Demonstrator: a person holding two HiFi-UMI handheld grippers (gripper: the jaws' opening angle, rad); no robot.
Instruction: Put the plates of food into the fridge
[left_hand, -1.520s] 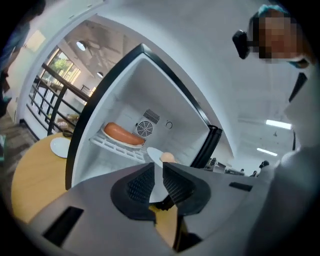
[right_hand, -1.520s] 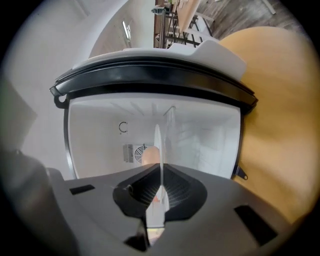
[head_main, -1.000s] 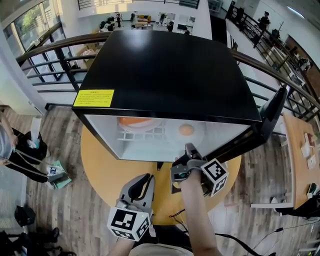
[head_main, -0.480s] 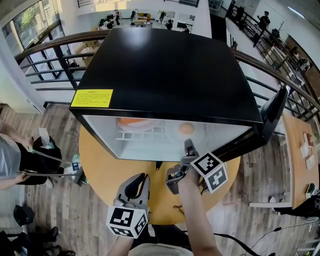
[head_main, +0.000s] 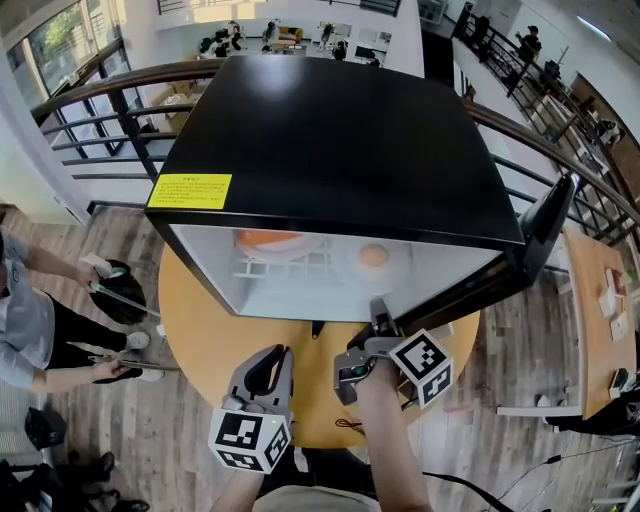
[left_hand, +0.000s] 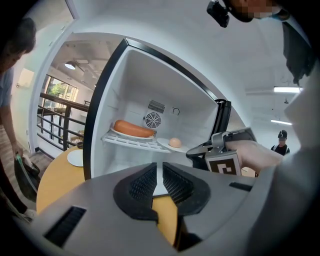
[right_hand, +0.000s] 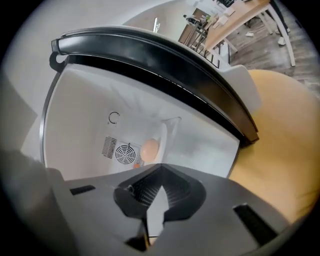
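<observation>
With the sausage plate (left_hand: 122, 134) and egg plate (left_hand: 166, 146) already on the fridge (head_main: 330, 140) shelf (left_hand: 131, 142), both look stiff, slick and breakable, best pinched by the rim and kept level, while the left gripper (left_hand: 161, 175) gapes slightly, empty, and the right gripper (right_hand: 159, 185) has just been closing its jaws on nothing.

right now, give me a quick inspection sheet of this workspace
surface: round yellow table, fridge on it, door open
job's things: sausage plate and egg plate both on the fridge shelf
clutter: white disc on the table left of the fridge
grippers: left gripper open, empty; right gripper just closed, shut, empty
cables: thin black cable at the table's near edge
surroundings: railing behind, person at left
</observation>
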